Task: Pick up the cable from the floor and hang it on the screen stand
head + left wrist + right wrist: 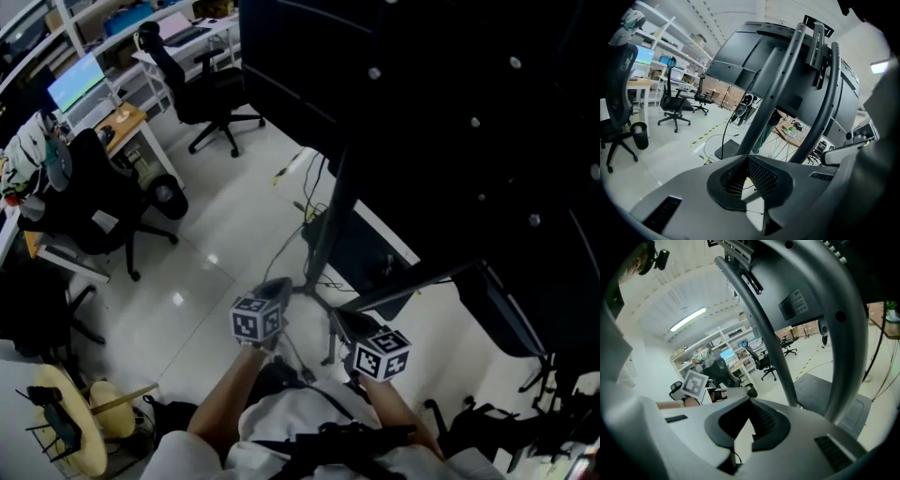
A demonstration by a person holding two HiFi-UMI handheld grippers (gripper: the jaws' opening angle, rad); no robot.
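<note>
- Left gripper (pixel 749 161): in the left gripper view I read the jaws as pressed together, pad against pad. Nothing is clamped between them.
- Right gripper (pixel 751 401): in the right gripper view the jaws are likewise clenched tight and grasp nothing.
- Both grippers are held side by side in front of my operator's body, low in the head view. The left one is at that view's left, the right one just beside it at the right. Both point slightly downward toward the foot of the screen stand (pixel 333 225).
- The right gripper view also shows the left gripper's marker cube (pixel 695 383) at its left, with the hand behind it.
- Cable (pixel 289 244): a thin black line lying on the pale floor (pixel 216 244). It runs from the foot of the stand toward the grippers. It is apart from both grippers, and neither touches it.
- Screen stand: dark tubes rise close ahead of both grippers and fill the middle of each gripper view. A dark flat base plate (pixel 366 253) lies on the floor beside the pole.
- Screen (pixel 422 112): a large dark panel mounted on the stand, overhanging the grippers in the head view.
- Further out: a black office chair (pixel 211 94) on castors and a desk (pixel 122 122) stand well apart from the stand, at the head view's upper left.
</note>
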